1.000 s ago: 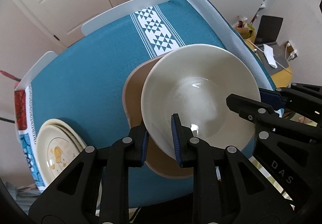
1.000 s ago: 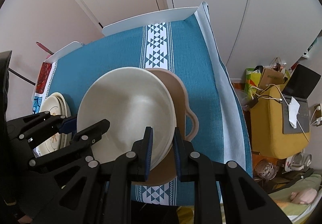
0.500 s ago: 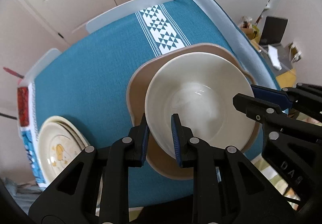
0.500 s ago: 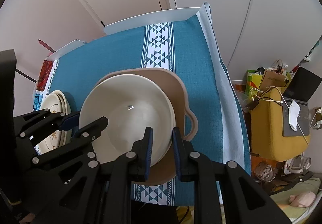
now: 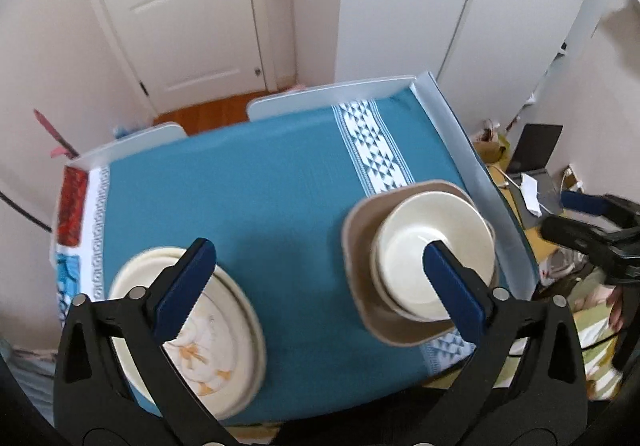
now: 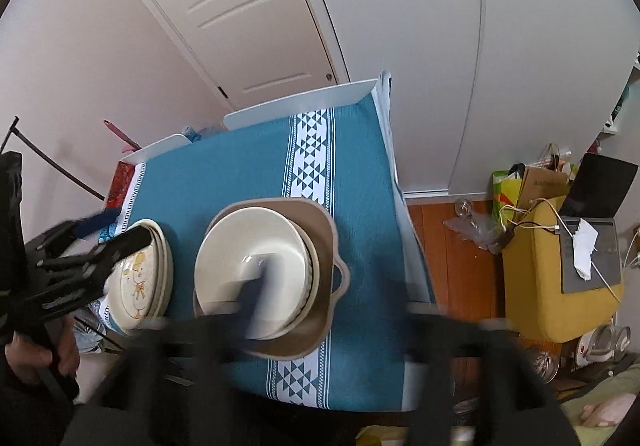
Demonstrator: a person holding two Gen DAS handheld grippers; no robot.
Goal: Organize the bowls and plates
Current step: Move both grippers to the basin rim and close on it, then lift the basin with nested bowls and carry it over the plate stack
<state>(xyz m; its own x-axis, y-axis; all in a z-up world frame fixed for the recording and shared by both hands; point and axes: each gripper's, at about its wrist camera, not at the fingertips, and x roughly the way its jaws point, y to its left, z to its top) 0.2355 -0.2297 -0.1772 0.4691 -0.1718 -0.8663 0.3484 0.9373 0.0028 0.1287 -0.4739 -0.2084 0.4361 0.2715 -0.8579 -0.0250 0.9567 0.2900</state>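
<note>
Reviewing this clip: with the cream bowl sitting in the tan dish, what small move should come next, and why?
Probably lift both claws clear. The bowl sits nested in the tan dish; the left claw and right claw are opening with nothing gripped. The plates are already stacked at the left, so little seems left to sort.

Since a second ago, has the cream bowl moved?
Yes. The cream bowl dropped from overhanging the tan dish's edge to nested inside it, closer to the white patterned stripe. Both grippers have let go.
</note>
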